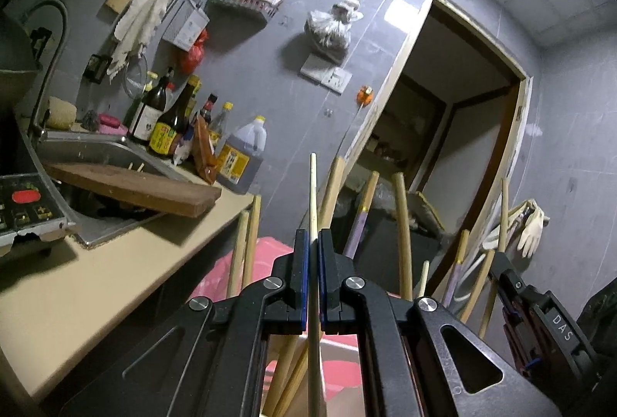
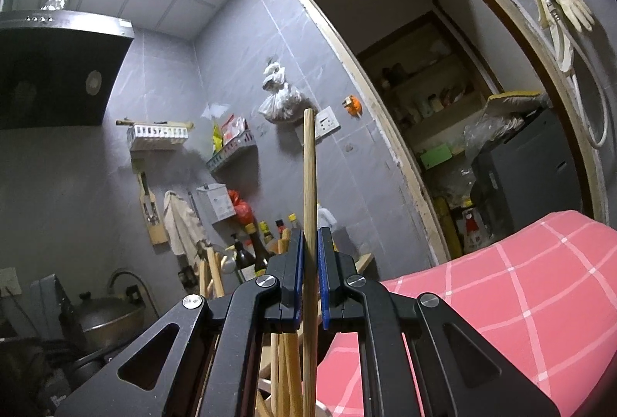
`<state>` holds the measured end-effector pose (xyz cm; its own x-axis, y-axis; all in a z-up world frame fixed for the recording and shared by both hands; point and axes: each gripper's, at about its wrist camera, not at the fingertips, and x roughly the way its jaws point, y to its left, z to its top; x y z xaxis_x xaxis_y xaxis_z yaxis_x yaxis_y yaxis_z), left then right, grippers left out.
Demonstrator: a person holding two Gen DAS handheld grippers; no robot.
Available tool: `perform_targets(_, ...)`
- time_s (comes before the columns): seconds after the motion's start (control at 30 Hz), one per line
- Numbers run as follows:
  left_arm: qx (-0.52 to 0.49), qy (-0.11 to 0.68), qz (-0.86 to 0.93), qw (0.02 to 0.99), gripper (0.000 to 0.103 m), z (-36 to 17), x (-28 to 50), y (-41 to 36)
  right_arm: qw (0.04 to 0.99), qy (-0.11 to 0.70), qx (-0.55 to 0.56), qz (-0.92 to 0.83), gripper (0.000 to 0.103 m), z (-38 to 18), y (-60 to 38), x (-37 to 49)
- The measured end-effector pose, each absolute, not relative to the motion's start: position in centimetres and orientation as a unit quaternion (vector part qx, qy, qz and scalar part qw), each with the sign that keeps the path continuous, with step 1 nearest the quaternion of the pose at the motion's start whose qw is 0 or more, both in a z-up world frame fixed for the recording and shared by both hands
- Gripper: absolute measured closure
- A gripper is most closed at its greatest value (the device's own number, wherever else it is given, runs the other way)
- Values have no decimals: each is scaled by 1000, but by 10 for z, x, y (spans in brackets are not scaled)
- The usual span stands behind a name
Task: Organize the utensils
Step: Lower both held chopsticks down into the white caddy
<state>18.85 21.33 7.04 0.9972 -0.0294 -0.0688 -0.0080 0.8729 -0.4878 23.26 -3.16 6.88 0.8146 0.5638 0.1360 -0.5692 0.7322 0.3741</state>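
My left gripper [image 1: 313, 243] is shut on a thin pale chopstick [image 1: 313, 193] that stands upright between its blue pads. Several other wooden chopsticks [image 1: 403, 224] stand upright just beyond it; their holder is hidden below. The right gripper's body [image 1: 540, 320] shows at the lower right of the left wrist view. My right gripper [image 2: 308, 243] is shut on a thicker tan wooden chopstick [image 2: 309, 178] that points up. More chopsticks [image 2: 214, 272] stand to its left and below it.
A beige counter [image 1: 115, 262] with a steel sink [image 1: 96, 151], a wooden cutting board [image 1: 135, 187] and sauce bottles [image 1: 169, 124] lies to the left. A pink checked cloth [image 2: 501, 282] is at the right. An open doorway [image 2: 443, 108] is ahead. A pot [image 2: 104, 316] sits lower left.
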Motion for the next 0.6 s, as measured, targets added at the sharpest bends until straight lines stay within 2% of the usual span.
perform_targets(0.6, -265, 66, -14, 962, 100, 63, 180, 217, 928, 12, 200, 315, 97, 63, -28, 233)
